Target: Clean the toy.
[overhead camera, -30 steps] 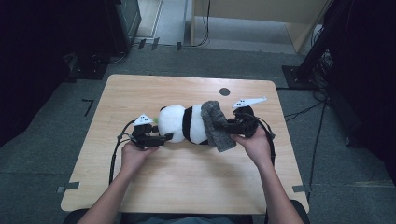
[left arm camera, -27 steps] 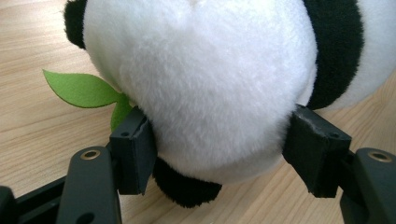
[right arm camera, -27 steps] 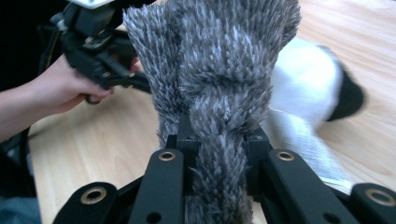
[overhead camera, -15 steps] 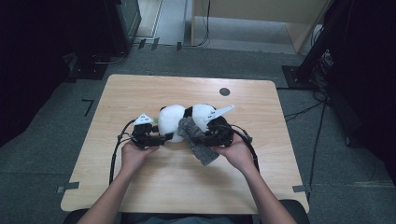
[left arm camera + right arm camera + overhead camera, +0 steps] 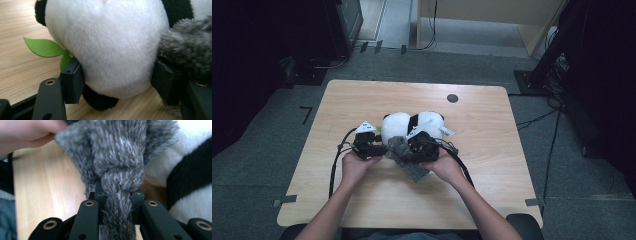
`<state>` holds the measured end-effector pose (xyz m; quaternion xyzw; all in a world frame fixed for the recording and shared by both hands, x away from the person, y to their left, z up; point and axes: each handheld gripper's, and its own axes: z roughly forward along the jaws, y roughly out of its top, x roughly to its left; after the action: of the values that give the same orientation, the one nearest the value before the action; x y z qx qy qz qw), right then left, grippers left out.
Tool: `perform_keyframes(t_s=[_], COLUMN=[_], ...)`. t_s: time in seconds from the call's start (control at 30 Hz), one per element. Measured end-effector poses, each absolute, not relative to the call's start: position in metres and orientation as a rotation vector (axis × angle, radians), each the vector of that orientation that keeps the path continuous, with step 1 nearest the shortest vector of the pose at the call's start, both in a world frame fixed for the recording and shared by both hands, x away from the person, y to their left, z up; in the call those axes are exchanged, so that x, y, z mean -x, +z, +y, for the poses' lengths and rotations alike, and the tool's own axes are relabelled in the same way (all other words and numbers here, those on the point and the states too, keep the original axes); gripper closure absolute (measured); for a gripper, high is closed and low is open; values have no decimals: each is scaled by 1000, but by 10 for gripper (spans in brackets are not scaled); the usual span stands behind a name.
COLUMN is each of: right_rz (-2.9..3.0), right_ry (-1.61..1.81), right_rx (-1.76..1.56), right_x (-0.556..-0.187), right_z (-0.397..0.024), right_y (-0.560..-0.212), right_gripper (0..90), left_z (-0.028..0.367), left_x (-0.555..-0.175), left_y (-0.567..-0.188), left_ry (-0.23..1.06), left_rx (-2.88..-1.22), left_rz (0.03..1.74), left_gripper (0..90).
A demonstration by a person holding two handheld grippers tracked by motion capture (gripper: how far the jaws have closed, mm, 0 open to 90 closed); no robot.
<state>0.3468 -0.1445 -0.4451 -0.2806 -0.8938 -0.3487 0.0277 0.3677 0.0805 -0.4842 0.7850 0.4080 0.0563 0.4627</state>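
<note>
Since a second ago the right gripper point(image 5: 408, 150) has swung in from the right end of the panda plush point(image 5: 412, 126) toward the person's side, bringing the grey fuzzy cloth point(image 5: 408, 161) down across the front of the toy until it lies close beside the left gripper point(image 5: 381, 149). That reads as the cloth being wrapped around or laid over the plush, with the 2 tools now nearly meeting, so a handover or a tuck of the cloth end looks like the likely next step. In the right gripper view its jaws are pinched tight on a bunched fold of the cloth point(image 5: 117, 195). In the left gripper view the jaws stand part-way apart around the panda's white head point(image 5: 107, 47), both pads against the fur, with a green felt leaf point(image 5: 45, 47) poking out beside one jaw and the cloth point(image 5: 187, 50) brushing the other. The plush lies on its side near the middle of the wooden table point(image 5: 362, 100), touching both grippers. A small white tag point(image 5: 448, 132) sticks out at the plush's right end; no brand or writing on it can be read.
</note>
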Motion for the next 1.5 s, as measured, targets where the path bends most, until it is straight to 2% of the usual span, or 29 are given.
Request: perform_keyframes(t_s=[0.17,0.37,1.0,1.5], right_rz=[-2751,-2769,-2750,-2735], right_ry=[-1068,-1067,-1125,-1125], right_rx=[904,922,1048,1194], right_x=[-359,-358,-338,-340], right_z=[-146,-160,-234,-282], right_y=[-454,-450,-440,-444], right_gripper=[751,751,732,731], left_z=[80,80,82,82], left_x=[-368,-368,-366,-367], left_y=[-484,-485,-486,-486], left_ry=[144,145,153,148], left_rx=[-1930,-1927,-1951,-1949], left_rz=[1002,1001,983,986], left_gripper=[334,333,331,331])
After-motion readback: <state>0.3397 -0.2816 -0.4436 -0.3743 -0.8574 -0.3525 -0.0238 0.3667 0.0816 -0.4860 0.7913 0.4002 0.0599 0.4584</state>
